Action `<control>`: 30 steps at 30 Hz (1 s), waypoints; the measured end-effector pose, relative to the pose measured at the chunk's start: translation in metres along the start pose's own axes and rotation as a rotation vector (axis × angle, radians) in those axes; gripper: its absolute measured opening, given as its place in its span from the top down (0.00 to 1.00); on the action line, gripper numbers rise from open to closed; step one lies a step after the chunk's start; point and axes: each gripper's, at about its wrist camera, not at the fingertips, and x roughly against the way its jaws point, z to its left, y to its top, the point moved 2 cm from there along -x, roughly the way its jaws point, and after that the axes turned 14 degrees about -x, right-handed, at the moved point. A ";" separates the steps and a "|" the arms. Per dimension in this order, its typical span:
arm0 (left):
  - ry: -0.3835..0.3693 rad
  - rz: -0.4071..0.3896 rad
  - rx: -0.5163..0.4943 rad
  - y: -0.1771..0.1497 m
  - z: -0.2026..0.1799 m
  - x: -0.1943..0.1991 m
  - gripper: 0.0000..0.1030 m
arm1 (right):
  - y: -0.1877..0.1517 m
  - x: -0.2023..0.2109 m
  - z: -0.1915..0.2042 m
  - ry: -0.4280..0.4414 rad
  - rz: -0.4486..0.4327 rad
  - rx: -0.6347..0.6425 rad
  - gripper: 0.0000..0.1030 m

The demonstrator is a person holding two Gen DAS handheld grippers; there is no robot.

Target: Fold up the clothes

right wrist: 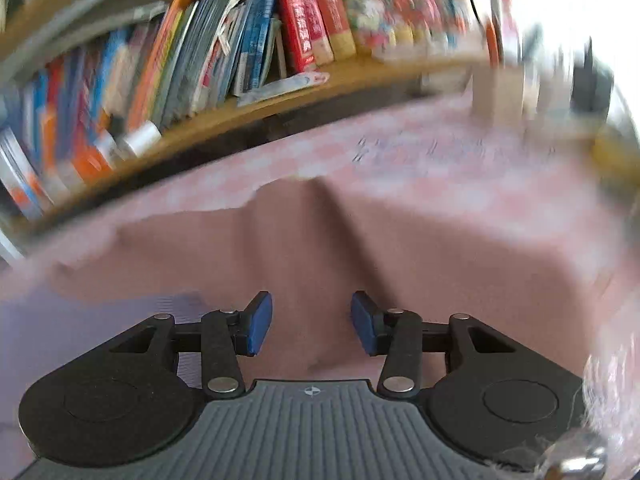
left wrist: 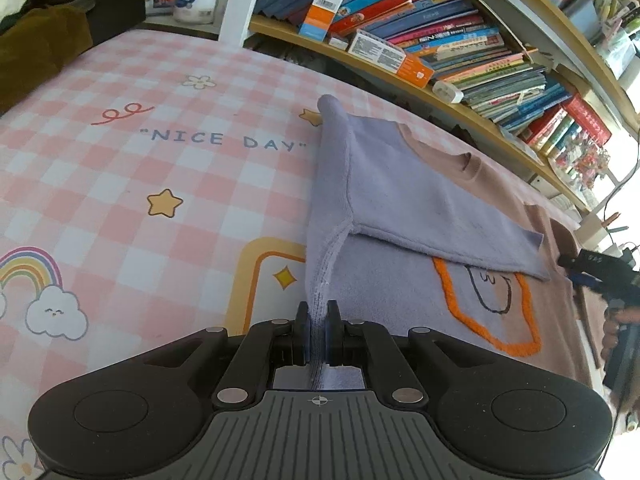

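On the pink checked sheet (left wrist: 160, 80), printed with "NICE DAY", stars and a rainbow, lies a lavender and dusty-pink sweatshirt (left wrist: 400, 280), flat against the bed's right side next to the bookshelf (left wrist: 460, 40). Left gripper (left wrist: 318, 320) has its jaws pinched tight on the sweatshirt's left hem edge; the fabric rises in a ridge from the pads up toward the far corner. Lavender sleeve (left wrist: 420, 208) is folded across the chest, covering part of an orange-outlined patch (left wrist: 492, 320) with a dark line drawing inside. Pink collar (left wrist: 464, 164) shows past the sleeve, toward the shelf. At the right edge of the left wrist view a dark gripper body is partly visible with a hand (left wrist: 624, 320) around it; details are too cut off to read.

Right wrist view is motion-blurred. Right gripper (right wrist: 312, 322) has its jaws partly apart, blue pads (right wrist: 258, 324) clear of each other, nothing between them. It hangs over the dusty-pink part of the sweatshirt (right wrist: 320, 240), where a crease runs away from the pads; whether the fingertips touch the cloth cannot be told. Lavender section sits at lower left of that view. Books (right wrist: 304, 28) stand on the shelf beyond the bed edge.
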 end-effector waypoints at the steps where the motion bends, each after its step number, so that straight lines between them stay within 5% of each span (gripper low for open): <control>1: 0.002 0.000 -0.003 0.000 -0.001 0.001 0.95 | 0.007 -0.002 0.000 -0.062 -0.059 0.055 0.64; 4: 0.001 0.009 -0.007 0.001 -0.001 0.000 0.95 | 0.035 -0.002 -0.010 -0.120 -0.184 0.078 0.68; 7: -0.002 0.022 -0.002 0.002 0.000 -0.003 0.95 | 0.050 0.005 -0.015 -0.148 -0.269 0.065 0.57; 13: -0.008 0.025 -0.010 0.003 -0.001 -0.003 0.95 | 0.064 0.000 -0.036 -0.195 -0.273 0.045 0.55; 18: -0.009 0.028 -0.014 0.002 -0.002 -0.004 0.95 | 0.074 -0.003 -0.043 -0.201 -0.302 0.177 0.53; 24: -0.011 0.023 0.017 -0.001 0.000 -0.005 0.95 | 0.055 0.016 -0.034 0.028 -0.121 0.188 0.45; 30: -0.014 0.018 0.022 -0.001 -0.001 -0.007 0.95 | -0.018 0.006 -0.008 -0.168 -0.025 0.399 0.48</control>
